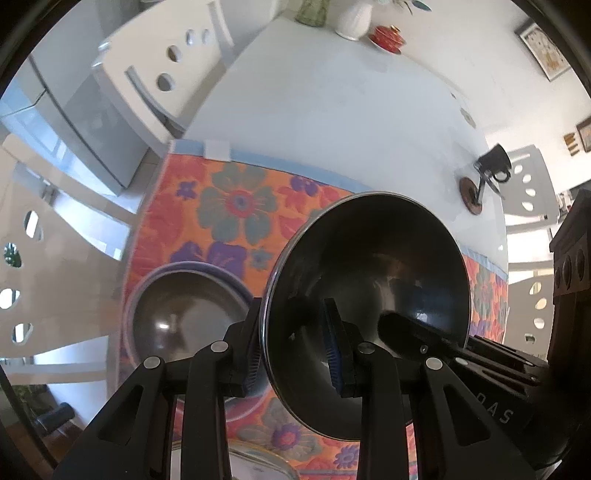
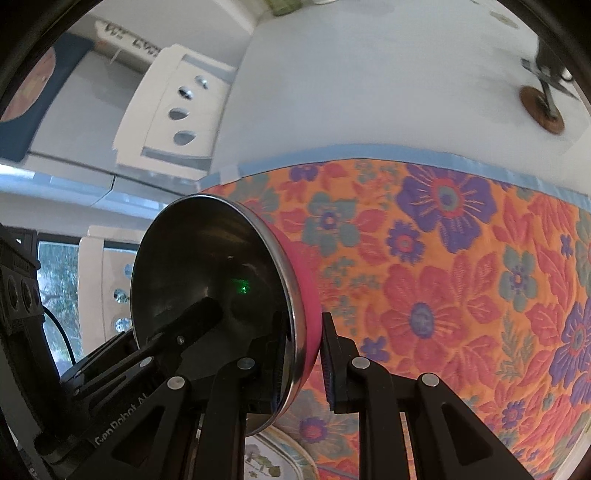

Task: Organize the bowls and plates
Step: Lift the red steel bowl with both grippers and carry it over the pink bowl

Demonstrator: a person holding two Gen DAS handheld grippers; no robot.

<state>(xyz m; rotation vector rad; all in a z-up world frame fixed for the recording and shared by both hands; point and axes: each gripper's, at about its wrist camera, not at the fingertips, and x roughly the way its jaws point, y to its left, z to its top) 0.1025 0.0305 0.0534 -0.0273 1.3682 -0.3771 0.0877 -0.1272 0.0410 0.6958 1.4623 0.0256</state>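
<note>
A steel bowl [image 1: 369, 266] with a pink outside [image 2: 300, 288] hangs tilted on its side above the floral cloth [image 1: 236, 206]. My left gripper [image 1: 295, 343] is shut on its rim, one pad inside and one outside. My right gripper [image 2: 306, 354] is shut on the rim of the same bowl [image 2: 207, 266] at another spot; one of its fingers [image 1: 406, 326] shows inside the bowl in the left wrist view. A second steel bowl [image 1: 184, 306], bluish outside, sits upright on the cloth to the left. A patterned plate [image 2: 273, 461] lies under the held bowl.
The floral cloth [image 2: 443, 258] covers the near part of a white table [image 1: 332, 110]. At the far end stand a white vase [image 1: 352, 18] and a red lidded dish [image 1: 388, 37]. A black object on a small stand [image 1: 491, 166] sits at the right. White chairs [image 1: 166, 74] surround the table.
</note>
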